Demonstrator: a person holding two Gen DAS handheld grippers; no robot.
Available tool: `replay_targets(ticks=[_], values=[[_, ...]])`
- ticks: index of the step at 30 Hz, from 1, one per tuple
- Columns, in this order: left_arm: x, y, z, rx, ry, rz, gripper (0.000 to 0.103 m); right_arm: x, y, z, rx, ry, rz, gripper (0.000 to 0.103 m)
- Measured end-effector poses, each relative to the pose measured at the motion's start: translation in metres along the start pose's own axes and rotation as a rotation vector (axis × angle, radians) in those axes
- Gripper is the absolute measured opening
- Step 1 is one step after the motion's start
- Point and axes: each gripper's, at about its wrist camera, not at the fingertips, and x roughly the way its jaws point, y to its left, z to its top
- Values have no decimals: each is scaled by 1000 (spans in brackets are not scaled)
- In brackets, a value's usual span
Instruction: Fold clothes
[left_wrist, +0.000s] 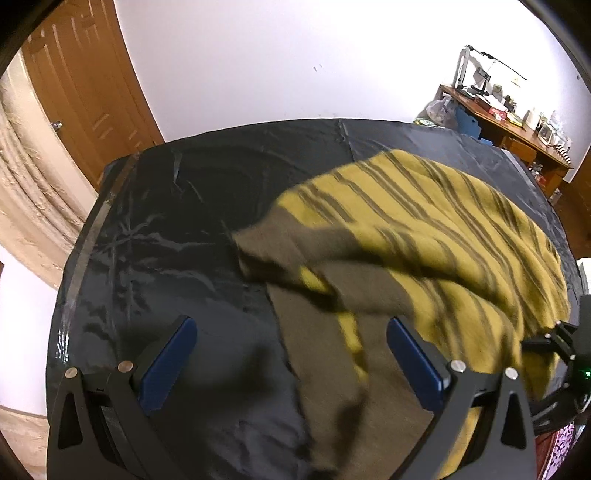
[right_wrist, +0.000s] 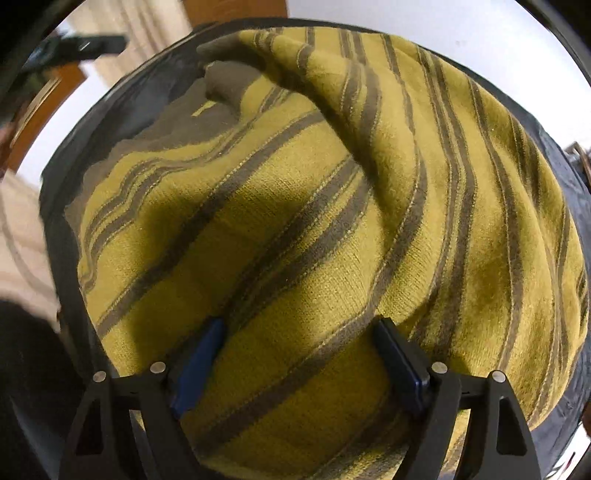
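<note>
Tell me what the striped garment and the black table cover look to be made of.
Striped garment: soft matte knit, probably wool or a cotton blend; fine knit texture shows in the yellow-green bands, and it drapes in rounded folds.
Black table cover: thin glossy plastic sheet, likely; it shows sharp creases with bright glare.

Left gripper: black angular frame, blue pads, round silver screws.
Right gripper: same black frame, blue pads, silver screws; seen from left wrist, small green light.
</note>
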Motion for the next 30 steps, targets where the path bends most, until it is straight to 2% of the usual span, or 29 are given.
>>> replay_targets(ticks=[4, 9, 12, 14, 18, 20, 22, 24, 28, 30], values=[[4, 1, -3, -1, 14, -17, 103, -11, -20, -43, -44, 47, 0, 87], [13, 5, -6, -14, 40, -40, 103, -24, -50, -89, -42, 105, -30, 90], [18, 8, -7, -21, 53, -50, 103, -31, -69, -103, 16, 139, -57, 90], [22, 10, -5, -25, 59, -50, 103, -41, -81, -101, 116, 110, -71, 90], [33, 14, 0, -43, 77, -66, 103, -77, -95, -74, 306, -105, -64, 90], [40, 15, 5, -47, 85, -78, 103, -89, -95, -51, 365, -217, -70, 90], [45, 13, 9, -38, 88, -88, 103, -86, -94, -21, 428, -282, -88, 90], [48, 12, 15, -23, 87, -92, 103, -77, -101, -3, 467, -273, -106, 90], [49, 12, 26, -13, 76, -106, 103, -15, -80, 58, 522, -179, -138, 90], [50, 14, 31, -11, 72, -108, 103, 5, -75, 80, 501, -123, -117, 90]])
